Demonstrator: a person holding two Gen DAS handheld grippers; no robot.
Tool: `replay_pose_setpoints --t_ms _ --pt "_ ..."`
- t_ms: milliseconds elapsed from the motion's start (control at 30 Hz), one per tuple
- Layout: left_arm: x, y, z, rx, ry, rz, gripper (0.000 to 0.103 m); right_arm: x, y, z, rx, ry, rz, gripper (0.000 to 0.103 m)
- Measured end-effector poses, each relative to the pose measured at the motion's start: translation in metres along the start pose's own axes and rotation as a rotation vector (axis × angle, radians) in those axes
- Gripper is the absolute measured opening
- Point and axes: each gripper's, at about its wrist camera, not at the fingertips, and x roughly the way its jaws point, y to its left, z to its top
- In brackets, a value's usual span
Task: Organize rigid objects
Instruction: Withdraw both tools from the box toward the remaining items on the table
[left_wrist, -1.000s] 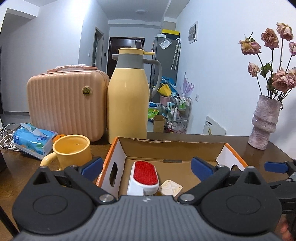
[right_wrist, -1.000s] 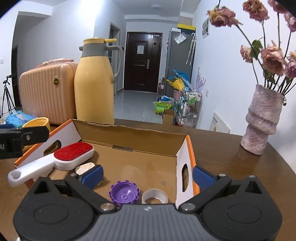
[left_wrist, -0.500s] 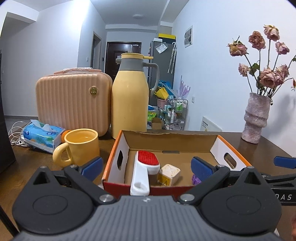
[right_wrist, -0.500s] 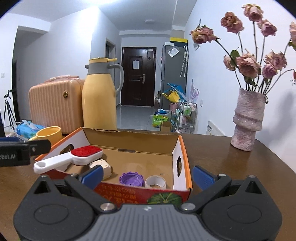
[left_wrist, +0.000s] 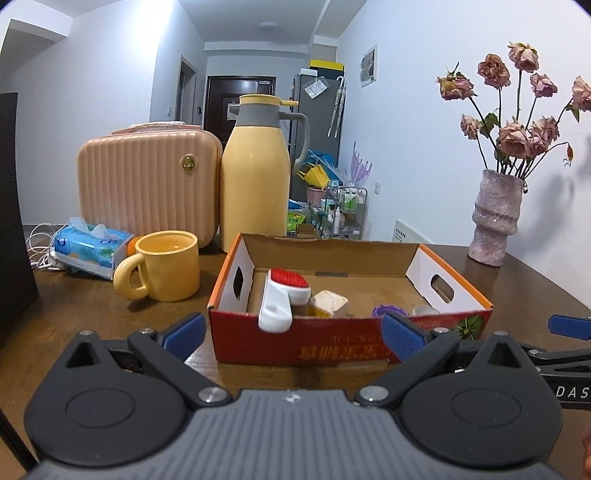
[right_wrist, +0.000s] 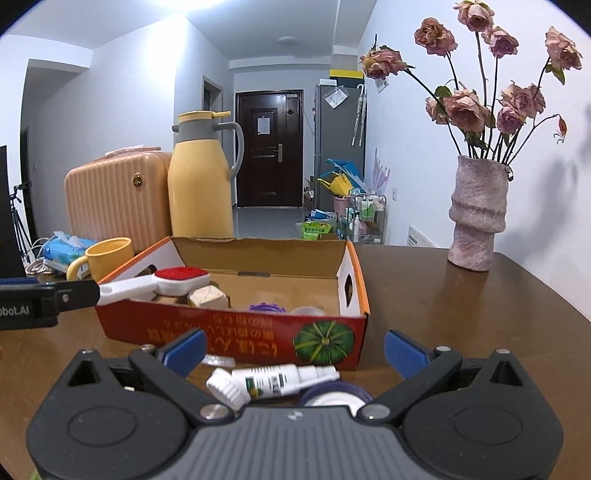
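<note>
Red box (right_wrist: 236, 332) with watermelon print, red-and-white brush (right_wrist: 162, 280), yellow mug (left_wrist: 166, 266), seemingly purple cap (left_wrist: 386, 311).

white walls (right_wrist: 129, 110), dark door (right_wrist: 269, 147), grey fridge (right_wrist: 338, 147), brown table (right_wrist: 461, 295).

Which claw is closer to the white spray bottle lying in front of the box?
Right. The right claw is open directly over the spray bottle, which lies between its fingers. The left claw is open farther left, facing the box, with no bottle in its view.
</note>
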Motion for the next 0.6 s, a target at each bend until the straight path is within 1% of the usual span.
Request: replay_pose_setpoints --t_ms 333,600 --pt "-0.013 0.002 -0.02 -0.002 0.046 -0.018 0.103 -0.018 0.002 -0.026 -0.014 0.047 -0.025 0.103" --pt "-0.017 0.005 -0.042 -0.003 0.103 -0.022 0.103 -0.029 0.006 -0.044 -0.03 0.078 -0.036 0.103"
